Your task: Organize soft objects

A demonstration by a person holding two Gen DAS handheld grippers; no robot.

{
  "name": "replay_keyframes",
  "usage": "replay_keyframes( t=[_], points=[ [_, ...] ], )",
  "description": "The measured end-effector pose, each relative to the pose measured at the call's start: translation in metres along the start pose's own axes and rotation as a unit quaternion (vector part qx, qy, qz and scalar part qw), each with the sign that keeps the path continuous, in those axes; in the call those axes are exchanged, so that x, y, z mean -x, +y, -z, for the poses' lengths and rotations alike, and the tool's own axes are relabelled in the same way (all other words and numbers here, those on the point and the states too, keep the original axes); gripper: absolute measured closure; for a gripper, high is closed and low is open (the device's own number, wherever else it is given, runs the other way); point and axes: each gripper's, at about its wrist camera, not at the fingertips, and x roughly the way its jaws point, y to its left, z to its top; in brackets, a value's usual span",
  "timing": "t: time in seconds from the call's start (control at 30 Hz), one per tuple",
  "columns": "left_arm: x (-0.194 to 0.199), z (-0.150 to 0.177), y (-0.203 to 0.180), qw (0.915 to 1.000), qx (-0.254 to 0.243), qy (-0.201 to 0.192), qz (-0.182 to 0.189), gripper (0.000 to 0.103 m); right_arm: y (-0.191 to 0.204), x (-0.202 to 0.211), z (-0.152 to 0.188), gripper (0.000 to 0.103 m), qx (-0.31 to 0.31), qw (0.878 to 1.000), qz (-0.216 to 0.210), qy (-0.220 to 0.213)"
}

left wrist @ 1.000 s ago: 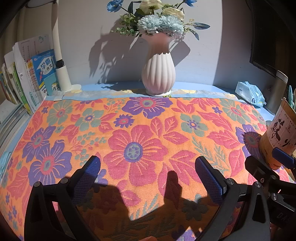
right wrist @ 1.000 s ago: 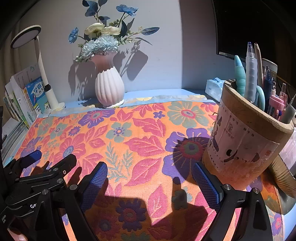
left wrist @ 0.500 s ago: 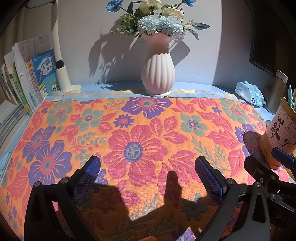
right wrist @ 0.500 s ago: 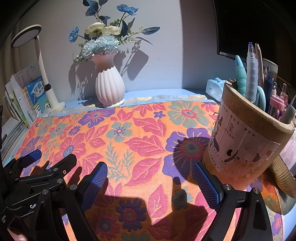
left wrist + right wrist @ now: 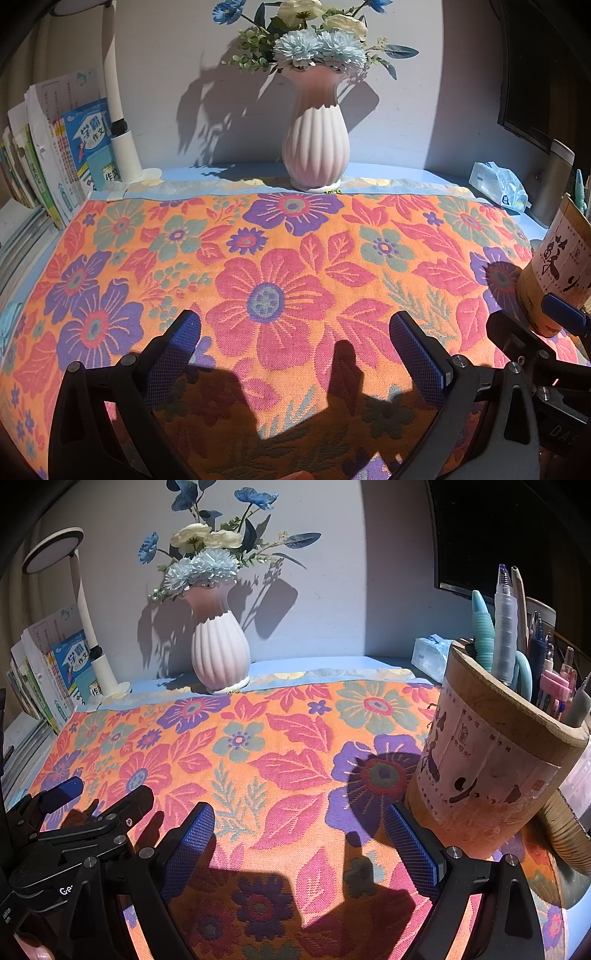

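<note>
- Orange floral towel lies flat and unfolded across the tabltop; folding looks unstarted to me.
- My left gripper and right gripper hover at its 6 o'clock edge, jaws apart, empty.

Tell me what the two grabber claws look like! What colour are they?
Both look alike. The left gripper and the right gripper each have two black, angular plastic arms with silver screws. Their fingers wear flat blue pads with a bumpy grid texture. Small white lettering marks the black bodies. No cables or sleeves show.
</note>
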Motion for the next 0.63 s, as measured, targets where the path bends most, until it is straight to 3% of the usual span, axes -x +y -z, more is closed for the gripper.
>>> replay_keyframes(
  t=[0.63],
  points=[
    [0.0036,-0.0001,-0.0021,0.9998,-0.004,-0.015,-0.015,0.001,0.0014,-0.0005,0.0021,0.010,0.005,1.000,-0.001,0.001]
  ],
)
